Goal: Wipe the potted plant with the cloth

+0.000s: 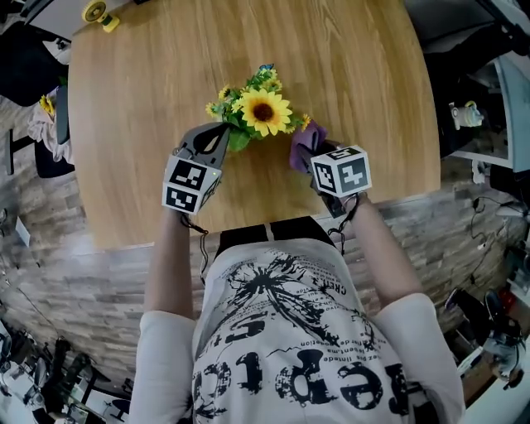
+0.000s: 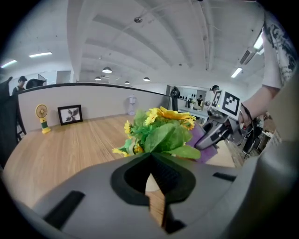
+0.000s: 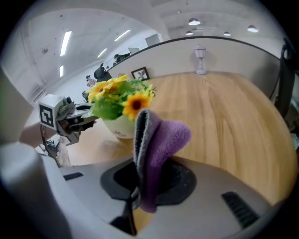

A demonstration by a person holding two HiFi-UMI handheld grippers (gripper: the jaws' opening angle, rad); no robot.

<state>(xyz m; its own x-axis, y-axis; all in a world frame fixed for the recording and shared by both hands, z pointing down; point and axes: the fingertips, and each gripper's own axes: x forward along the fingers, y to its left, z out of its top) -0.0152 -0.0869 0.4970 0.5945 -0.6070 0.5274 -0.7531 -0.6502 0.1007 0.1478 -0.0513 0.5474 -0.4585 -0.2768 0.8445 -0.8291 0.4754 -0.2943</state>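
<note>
The potted plant (image 1: 262,112), a sunflower with small yellow blooms and green leaves in a white pot (image 3: 117,127), stands in the middle of the round wooden table (image 1: 149,124). My left gripper (image 1: 224,130) is shut with nothing between its jaws, and its tips are at the leaves on the plant's left; in the left gripper view (image 2: 150,161) the foliage (image 2: 161,135) fills the space just beyond it. My right gripper (image 1: 313,156) is shut on the purple cloth (image 1: 303,142), close to the plant's right side. The cloth (image 3: 159,140) stands up folded from the jaws.
A small yellow toy fan (image 1: 99,12) sits at the table's far left edge, with a framed picture (image 2: 70,114) beside it. A white lamp-like object (image 3: 200,60) stands on the far rim. The person's torso is at the near edge.
</note>
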